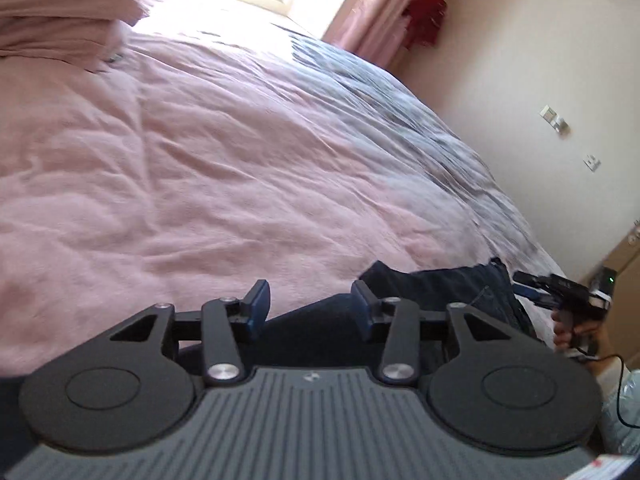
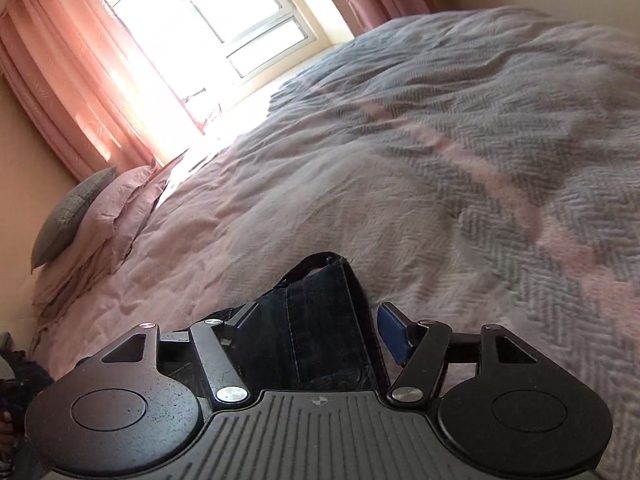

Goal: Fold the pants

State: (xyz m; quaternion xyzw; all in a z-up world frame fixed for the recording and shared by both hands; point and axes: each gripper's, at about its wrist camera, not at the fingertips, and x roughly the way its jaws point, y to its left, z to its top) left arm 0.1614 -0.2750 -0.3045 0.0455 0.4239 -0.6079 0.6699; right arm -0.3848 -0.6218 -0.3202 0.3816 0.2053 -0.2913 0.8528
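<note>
Dark blue denim pants (image 1: 436, 286) lie at the near edge of the bed. My left gripper (image 1: 311, 306) is open, and dark cloth lies low in the gap between its blue-padded fingers (image 1: 260, 300). In the left wrist view my right gripper (image 1: 532, 284) sits at the pants' right end, held by a hand (image 1: 568, 330). In the right wrist view a fold of the pants (image 2: 320, 320) stands up between the wide-spread jaws of my right gripper (image 2: 318, 324). The cloth touches the left finger (image 2: 244, 314) and stands clear of the right one.
The bed has a wrinkled pink duvet (image 1: 180, 160) and a grey herringbone blanket (image 2: 500, 120) across its foot. Pillows (image 2: 92, 216) are stacked at the head. A bright window (image 2: 200, 20) with pink curtains (image 2: 60, 80) is beyond, and a wall (image 1: 520, 80) with sockets runs along the foot.
</note>
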